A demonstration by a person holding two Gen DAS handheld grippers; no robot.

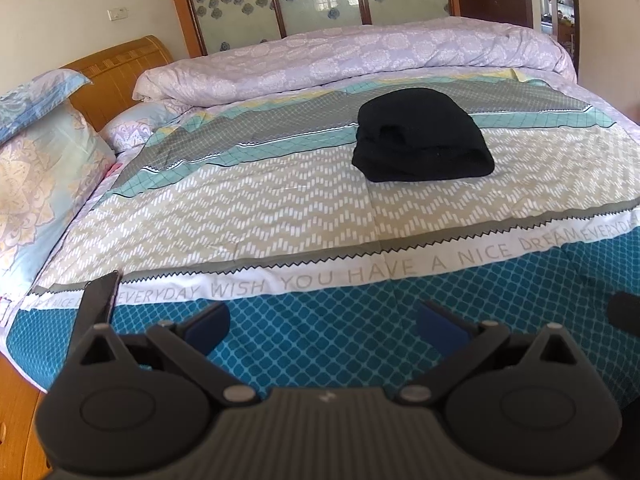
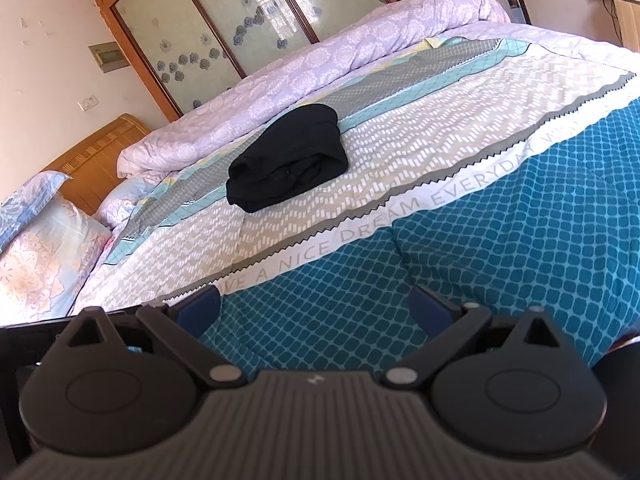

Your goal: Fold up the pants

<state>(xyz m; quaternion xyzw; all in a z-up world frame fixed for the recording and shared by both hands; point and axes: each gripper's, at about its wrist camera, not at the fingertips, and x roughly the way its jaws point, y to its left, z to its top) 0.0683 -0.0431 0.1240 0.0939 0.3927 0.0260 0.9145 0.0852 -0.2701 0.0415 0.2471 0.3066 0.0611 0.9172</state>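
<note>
Seemingly done: the black pants [image 1: 423, 136] lie folded compactly mid-bed, toward the far edge; my left claw [image 1: 322, 326] and right claw [image 2: 316, 312] gape empty, well apart.

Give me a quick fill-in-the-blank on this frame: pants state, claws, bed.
1. The pants on the bed are ____ in colour.
2. The pants lie in a ____ bundle, not spread flat.
3. Both the left claw and the right claw are ____, holding nothing.
4. The words printed across the bedspread include "HAVE A NICE ____".

Missing words: black; folded; open; DREAM
</note>
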